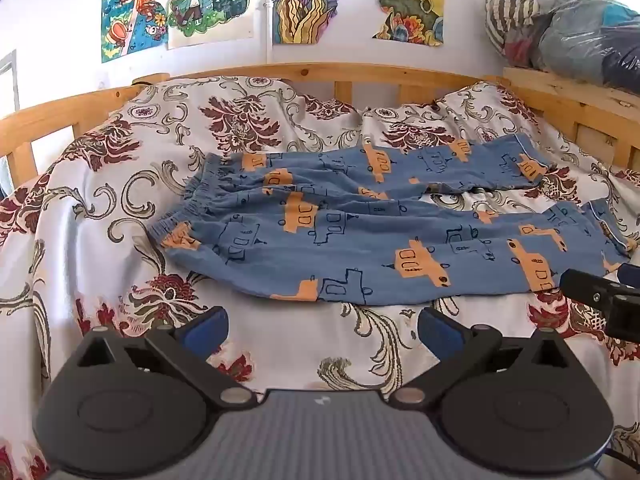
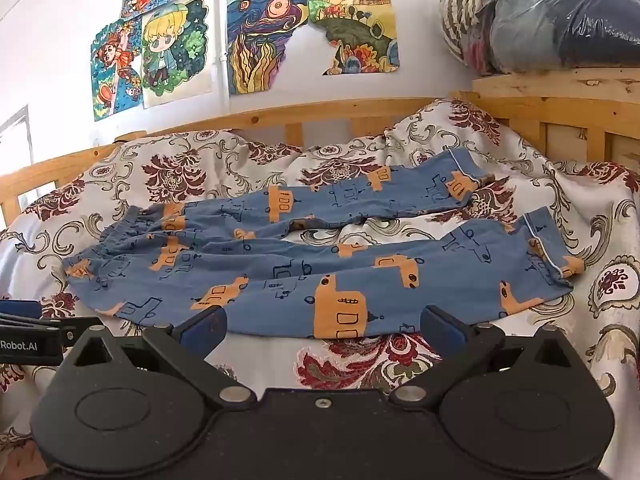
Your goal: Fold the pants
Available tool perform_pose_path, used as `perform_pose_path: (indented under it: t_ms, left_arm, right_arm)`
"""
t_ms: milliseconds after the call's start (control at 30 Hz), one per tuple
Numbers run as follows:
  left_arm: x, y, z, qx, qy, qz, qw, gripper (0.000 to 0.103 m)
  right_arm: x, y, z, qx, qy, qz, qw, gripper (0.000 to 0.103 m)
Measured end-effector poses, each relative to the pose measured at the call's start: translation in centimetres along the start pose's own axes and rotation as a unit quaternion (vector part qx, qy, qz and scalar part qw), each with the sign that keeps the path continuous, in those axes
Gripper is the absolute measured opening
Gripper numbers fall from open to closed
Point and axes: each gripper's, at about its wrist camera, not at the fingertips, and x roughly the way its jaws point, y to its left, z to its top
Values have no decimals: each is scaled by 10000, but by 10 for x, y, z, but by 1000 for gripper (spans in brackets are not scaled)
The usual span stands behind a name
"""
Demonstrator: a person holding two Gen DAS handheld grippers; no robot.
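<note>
- Your left gripper [image 1: 322, 330] sits nearest you with its fingers spread wide and nothing between them; the blue pads [image 1: 208, 330] hang over the flowered bedspread [image 1: 80, 240], just short of the near edge of the pants [image 1: 320, 232].
- Your right gripper [image 2: 323, 326] is spread wide too, holding nothing. Its blue pads [image 2: 440, 326] sit at the near edge of the closer leg; whether they touch the cloth you cannot tell.
- In the left wrist view the tip of your right gripper shows at the right edge, beside the cuff of the closer leg. In the right wrist view part of your left gripper shows at the left edge, near the waistband corner.
- The pants, blue with orange cars, lie flat and unfolded across the bedspread, the gathered waistband [image 1: 188, 204] to the left and both legs running right.
- The legs part toward the cuffs, with a wedge of bedspread showing between them; the farther leg [image 2: 400, 192] angles up and away.
- Behind the bedspread runs a wooden bed rail [image 1: 304, 70].
- On the wall above hang bright drawings [image 1: 208, 0].
- At upper right a clear plastic bag of clothes [image 2: 540, 16] rests on a wooden ledge.
</note>
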Motion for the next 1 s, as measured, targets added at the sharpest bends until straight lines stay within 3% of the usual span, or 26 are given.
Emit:
perform_pose_path:
  t_ms: [1000]
  left_arm:
    - [-2, -2, -1, 57, -48, -55, 10000, 103]
  right_arm:
    - [0, 0, 0, 18, 7, -11, 10000, 102]
